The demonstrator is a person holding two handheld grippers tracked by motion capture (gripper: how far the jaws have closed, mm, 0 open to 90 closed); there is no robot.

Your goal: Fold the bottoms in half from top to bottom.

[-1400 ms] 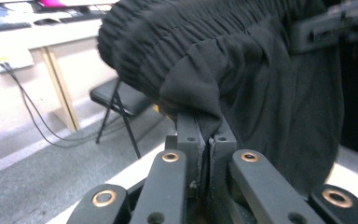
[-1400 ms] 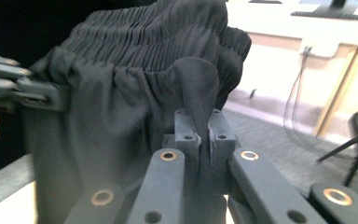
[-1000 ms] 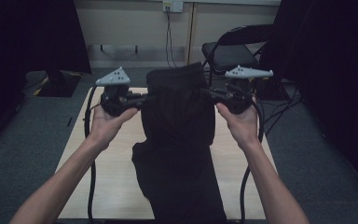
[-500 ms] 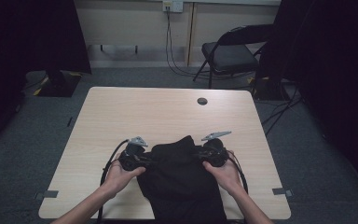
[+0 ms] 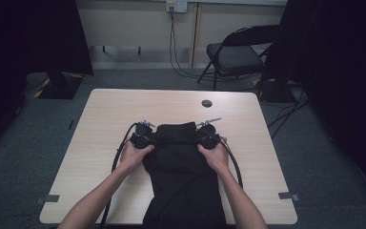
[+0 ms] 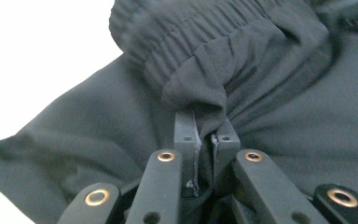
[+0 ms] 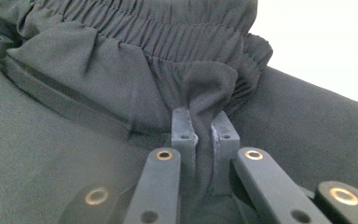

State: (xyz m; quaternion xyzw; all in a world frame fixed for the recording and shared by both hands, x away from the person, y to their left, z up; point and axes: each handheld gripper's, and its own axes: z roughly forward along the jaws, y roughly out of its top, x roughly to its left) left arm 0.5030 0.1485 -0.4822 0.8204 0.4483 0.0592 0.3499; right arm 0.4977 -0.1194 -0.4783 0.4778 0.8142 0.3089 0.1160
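Observation:
A black garment [image 5: 181, 167] with an elastic waistband [image 6: 205, 32] lies on the wooden table [image 5: 124, 109]; its lower part runs off the near edge. My left gripper [image 5: 153, 139] is shut on the waistband's left corner, a fold of cloth pinched between its pads [image 6: 186, 133]. My right gripper [image 5: 198, 138] grips the right corner of the waistband [image 7: 168, 28]. Its jaws have just been easing open a little, and cloth still fills the gap between the pads [image 7: 223, 130]. Both hands rest low at the table, one on each side of the garment.
A small dark round grommet [image 5: 207, 103] sits in the table's far half. A folding chair [image 5: 238, 52] stands behind the table, with cables on the floor near it. Each gripper's cable [image 5: 124, 143] loops over the table beside the forearms.
Both hands have come down and toward the near edge with the garment. It hung raised before the camera; now it lies on the table.

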